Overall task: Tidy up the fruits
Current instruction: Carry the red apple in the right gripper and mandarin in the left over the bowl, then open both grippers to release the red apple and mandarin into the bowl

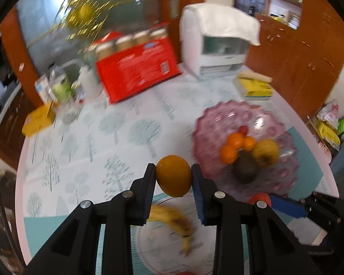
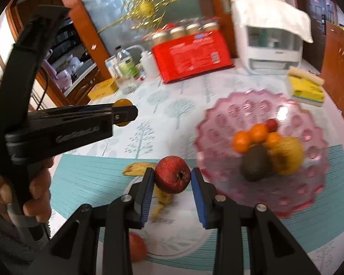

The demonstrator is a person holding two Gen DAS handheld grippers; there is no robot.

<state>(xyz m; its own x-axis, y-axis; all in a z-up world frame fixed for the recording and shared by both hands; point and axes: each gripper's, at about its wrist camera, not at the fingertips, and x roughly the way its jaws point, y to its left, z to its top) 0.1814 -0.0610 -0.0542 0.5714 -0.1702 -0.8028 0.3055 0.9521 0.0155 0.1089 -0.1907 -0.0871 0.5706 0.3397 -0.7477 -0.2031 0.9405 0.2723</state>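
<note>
My left gripper (image 1: 173,174) is shut on an orange (image 1: 173,176) and holds it above the table, left of the pink glass bowl (image 1: 220,119). My right gripper (image 2: 172,178) is shut on a red pomegranate (image 2: 172,174), held above a white plate (image 2: 183,236) next to the pink bowl (image 2: 236,107). The bowl holds small oranges (image 2: 252,137), an avocado (image 2: 255,165), a yellow fruit (image 2: 286,158) and a small red fruit (image 2: 272,125). A banana (image 1: 176,224) lies on the plate below my left gripper. A red apple (image 2: 137,247) sits at the plate's edge.
A red carton (image 2: 190,57) with jars, a white appliance (image 2: 270,39) under a cloth, a yellow tissue pack (image 2: 306,89), bottles (image 2: 126,66) and a yellow box (image 2: 103,89) stand along the table's far side. The left gripper (image 2: 123,112) crosses the right wrist view's left.
</note>
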